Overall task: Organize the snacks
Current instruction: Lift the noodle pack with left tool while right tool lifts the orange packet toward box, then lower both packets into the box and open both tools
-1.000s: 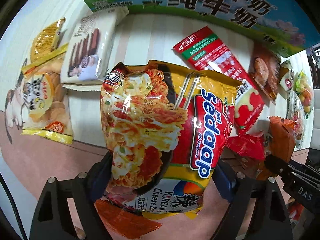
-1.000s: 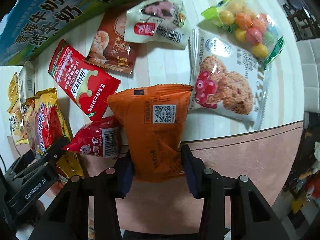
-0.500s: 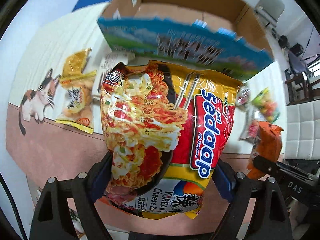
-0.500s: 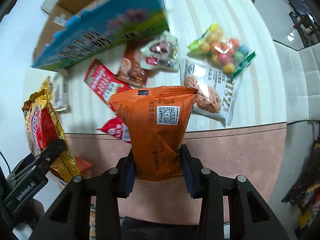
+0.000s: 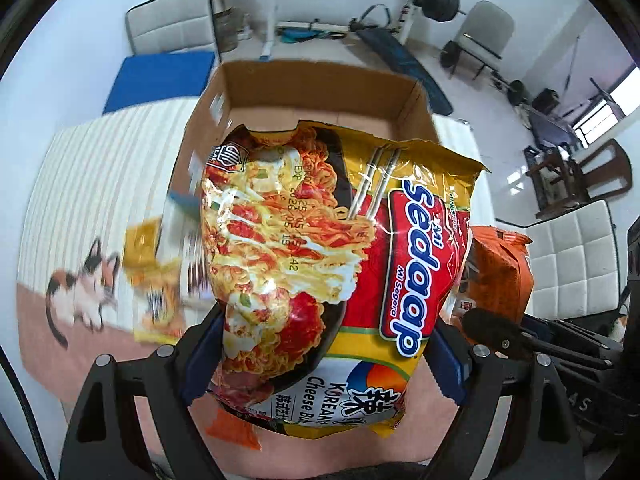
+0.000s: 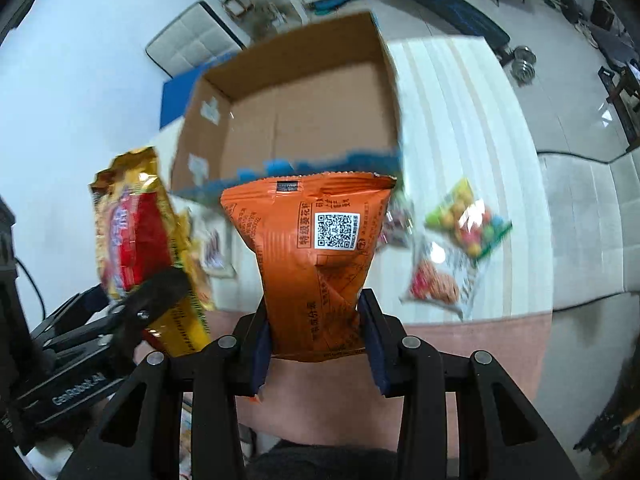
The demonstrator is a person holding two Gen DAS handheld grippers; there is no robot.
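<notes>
2 packets up, box ahead

Our left claw (image 5: 320,360) grips the noodle packet (image 5: 340,264), our right claw (image 6: 316,344) the orange snack bag (image 6: 312,264); we should carry both over the cardboard box (image 6: 304,120) rim before releasing, low and apart

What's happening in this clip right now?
A person holds a gripper in each hand, each clamped on a snack. The left gripper grips a noodle packet; the right gripper grips an orange bag. Both packs are up in the air in front of an open cardboard box, whose visible floor is bare. Other snacks, like a candy bag, lie on the table.
</notes>
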